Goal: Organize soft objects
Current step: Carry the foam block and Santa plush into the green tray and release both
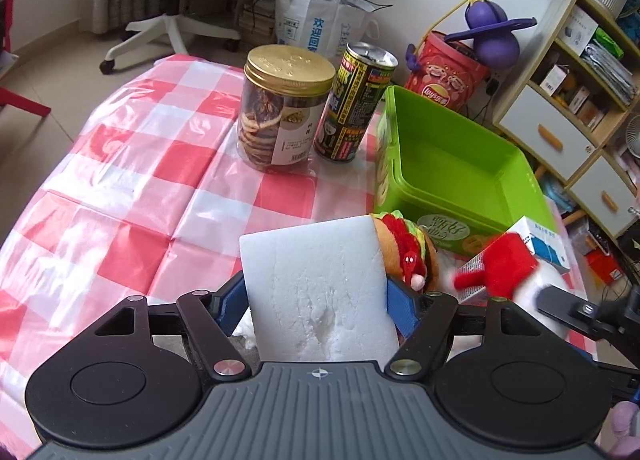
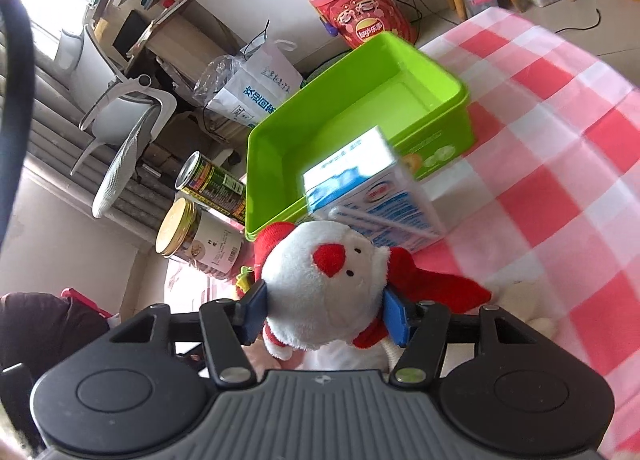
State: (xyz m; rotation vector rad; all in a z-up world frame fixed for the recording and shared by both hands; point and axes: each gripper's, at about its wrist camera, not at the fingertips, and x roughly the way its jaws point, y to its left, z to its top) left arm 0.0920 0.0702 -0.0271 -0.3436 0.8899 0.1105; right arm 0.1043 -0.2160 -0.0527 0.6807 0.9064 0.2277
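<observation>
My left gripper [image 1: 316, 300] is shut on a white foam block [image 1: 320, 292], which stands upright between its blue pads over the checked tablecloth. Just behind the block lies a plush hamburger [image 1: 408, 248]. My right gripper [image 2: 324, 312] is shut on a white plush doll with a red nose and red scarf [image 2: 328, 280]; its blue pads press into the doll's head. That doll [image 1: 504, 268] shows at the lower right of the left wrist view. The open green bin [image 1: 452, 164] [image 2: 360, 100] stands beyond both, with nothing visible inside.
A blue-and-white carton [image 2: 372, 196] lies against the bin's front wall. A gold-lidded cookie jar [image 1: 280, 108] and a tall dark can [image 1: 352, 104] stand left of the bin. The red-and-white tablecloth [image 1: 120, 180] spreads to the left. Office chair, shelves and a red snack bucket surround the table.
</observation>
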